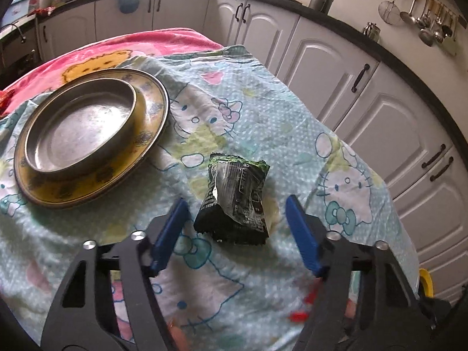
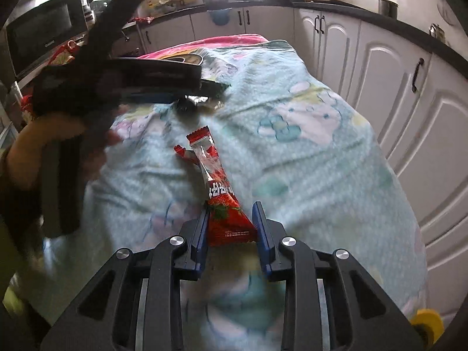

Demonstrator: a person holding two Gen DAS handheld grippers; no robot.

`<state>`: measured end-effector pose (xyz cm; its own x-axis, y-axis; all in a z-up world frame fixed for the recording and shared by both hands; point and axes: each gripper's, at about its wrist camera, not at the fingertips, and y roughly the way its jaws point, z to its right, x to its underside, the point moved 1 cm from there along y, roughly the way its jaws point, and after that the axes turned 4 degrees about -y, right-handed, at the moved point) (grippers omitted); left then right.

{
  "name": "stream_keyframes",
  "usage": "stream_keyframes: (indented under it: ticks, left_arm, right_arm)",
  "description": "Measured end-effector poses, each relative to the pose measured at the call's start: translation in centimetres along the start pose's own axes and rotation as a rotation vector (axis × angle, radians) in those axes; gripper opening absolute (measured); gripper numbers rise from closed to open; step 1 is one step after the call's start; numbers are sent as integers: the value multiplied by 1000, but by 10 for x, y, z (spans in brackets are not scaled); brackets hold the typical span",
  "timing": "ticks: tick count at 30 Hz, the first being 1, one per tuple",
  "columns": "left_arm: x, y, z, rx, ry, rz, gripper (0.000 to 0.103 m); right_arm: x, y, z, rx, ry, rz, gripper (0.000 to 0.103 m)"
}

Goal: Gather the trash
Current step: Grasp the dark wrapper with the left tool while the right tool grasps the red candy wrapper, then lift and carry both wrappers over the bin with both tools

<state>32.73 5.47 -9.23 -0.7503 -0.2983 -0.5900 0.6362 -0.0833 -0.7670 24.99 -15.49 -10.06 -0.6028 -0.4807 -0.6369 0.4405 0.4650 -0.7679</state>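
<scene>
A crumpled black and green wrapper (image 1: 234,201) lies on the Hello Kitty cloth. My left gripper (image 1: 237,204) is open, its blue fingers either side of the wrapper's near end, apart from it. A red strawberry snack wrapper (image 2: 218,187) lies on the cloth in the right wrist view. My right gripper (image 2: 231,213) has its blue fingers around the wrapper's near end; whether they press it is unclear. The left gripper (image 2: 163,79) and the hand holding it show at upper left, over the black wrapper (image 2: 216,87).
A metal bowl (image 1: 84,125) sits on a yellow-rimmed plate (image 1: 96,181) at the left of the table. A pink towel (image 1: 122,44) covers the far end. White cabinets (image 1: 365,93) and a dark counter run along the right and back.
</scene>
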Motion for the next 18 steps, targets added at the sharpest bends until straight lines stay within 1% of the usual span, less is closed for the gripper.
stream_keyframes:
  ticks: [2, 4, 10, 18]
  left_arm:
    - [1, 2, 2, -16, 8, -8, 35]
    - [3, 2, 4, -22, 20, -11, 30]
    - [15, -8, 13, -10, 68, -7, 28]
    - [38, -46, 39, 82, 119, 34, 28]
  right_arm:
    - [11, -11, 2, -5, 31, 6, 27]
    - [20, -22, 5, 2, 65, 19, 27]
    - [32, -57, 18, 24, 144, 78, 26]
    - [43, -106, 33, 53, 198, 152, 26]
